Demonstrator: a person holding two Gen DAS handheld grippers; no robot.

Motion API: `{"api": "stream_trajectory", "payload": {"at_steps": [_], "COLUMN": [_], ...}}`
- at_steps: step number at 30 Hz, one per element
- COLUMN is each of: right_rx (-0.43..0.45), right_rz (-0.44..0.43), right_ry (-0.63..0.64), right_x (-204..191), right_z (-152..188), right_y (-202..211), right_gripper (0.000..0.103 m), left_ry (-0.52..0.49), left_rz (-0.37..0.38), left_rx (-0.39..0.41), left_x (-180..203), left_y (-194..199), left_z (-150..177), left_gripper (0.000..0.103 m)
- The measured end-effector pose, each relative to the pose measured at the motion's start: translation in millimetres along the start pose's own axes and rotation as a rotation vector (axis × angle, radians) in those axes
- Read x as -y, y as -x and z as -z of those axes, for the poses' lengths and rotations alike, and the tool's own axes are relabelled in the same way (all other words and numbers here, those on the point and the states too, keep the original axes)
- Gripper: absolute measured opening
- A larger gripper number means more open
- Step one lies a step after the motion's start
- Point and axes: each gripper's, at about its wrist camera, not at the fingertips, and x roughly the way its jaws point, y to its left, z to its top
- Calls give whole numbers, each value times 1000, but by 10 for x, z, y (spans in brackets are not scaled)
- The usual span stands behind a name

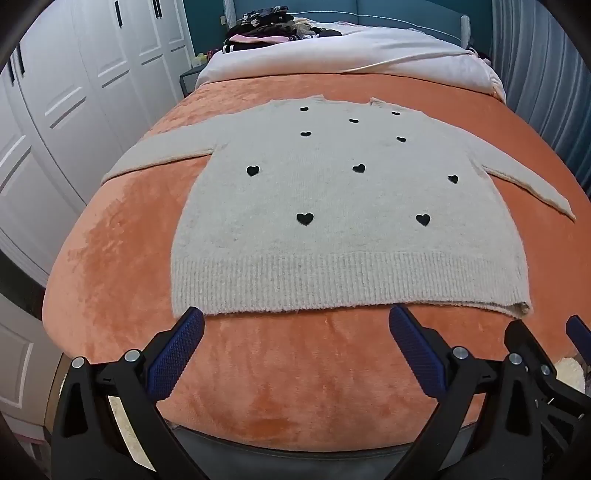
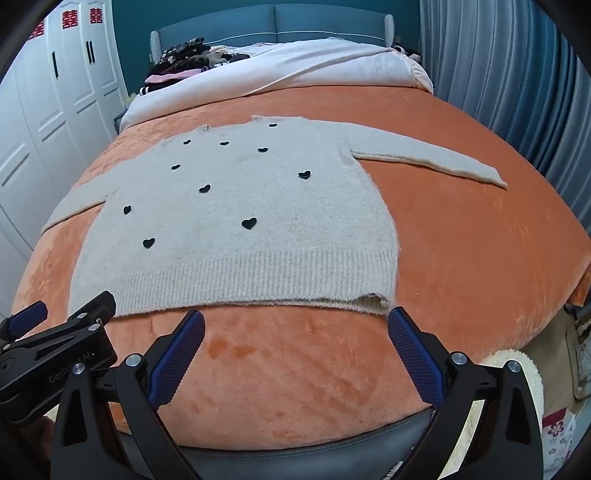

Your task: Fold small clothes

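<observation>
A small grey knit sweater (image 1: 332, 206) with black hearts lies flat, front up, on the orange bedspread (image 1: 122, 266), sleeves spread to both sides and ribbed hem nearest me. It also shows in the right wrist view (image 2: 236, 229). My left gripper (image 1: 295, 321) is open and empty, just short of the hem, its left fingertip at the hem's left corner. My right gripper (image 2: 295, 321) is open and empty, just short of the hem's right corner. The right gripper shows at the right edge of the left wrist view (image 1: 543, 332).
A white quilt (image 1: 351, 55) and a pile of dark clothes (image 1: 266, 26) lie at the head of the bed. White wardrobe doors (image 1: 55, 110) stand on the left, blue curtains (image 2: 517, 74) on the right. The bed's dark front edge (image 2: 295, 458) is below the grippers.
</observation>
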Motion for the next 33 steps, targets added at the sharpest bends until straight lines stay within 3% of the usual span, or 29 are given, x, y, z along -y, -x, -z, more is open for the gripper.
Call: {"api": "stream_trajectory", "payload": {"at_steps": [33], "right_rx": [-2], "right_rz": [19], "right_ry": [-26], "right_x": [99], "right_z": [-71], "right_y": [76], "right_gripper": [98], "left_ry": [-23], "left_rz": [-10], "left_rx": [15], "left_x": [149], "left_y": [76], "left_z": [-75], "left_gripper": [97]}}
